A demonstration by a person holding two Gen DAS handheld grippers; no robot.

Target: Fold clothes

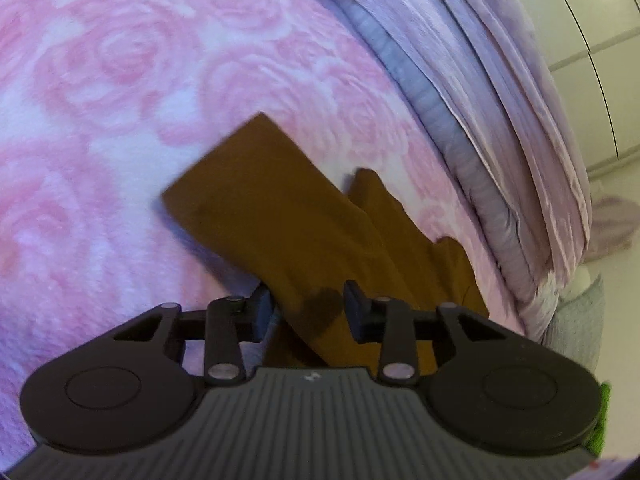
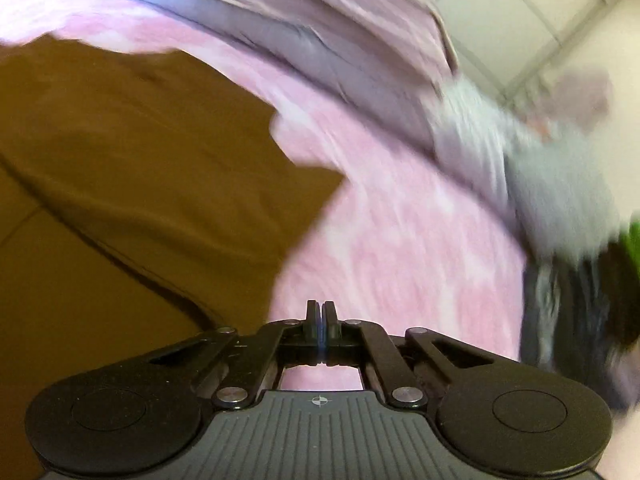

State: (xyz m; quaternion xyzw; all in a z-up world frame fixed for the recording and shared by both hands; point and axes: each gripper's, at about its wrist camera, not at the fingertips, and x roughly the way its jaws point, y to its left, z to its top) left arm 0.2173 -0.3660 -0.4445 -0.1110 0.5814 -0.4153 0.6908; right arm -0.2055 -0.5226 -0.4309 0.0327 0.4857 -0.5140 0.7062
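Note:
A brown garment lies on a pink rose-patterned blanket, with a long flat sleeve or leg reaching up-left. My left gripper stands open just above it, and the brown cloth passes between and under the two fingers. In the right wrist view the brown garment fills the left half, creased, on the same blanket. My right gripper is shut with its fingers pressed together and nothing between them, over bare blanket just right of the garment's edge. That view is motion-blurred.
Folded lilac and grey bedding runs along the blanket's far right side; the same lilac bedding appears in the right wrist view. White wardrobe doors stand beyond. A grey cloth and a dark, blurred object lie at the right.

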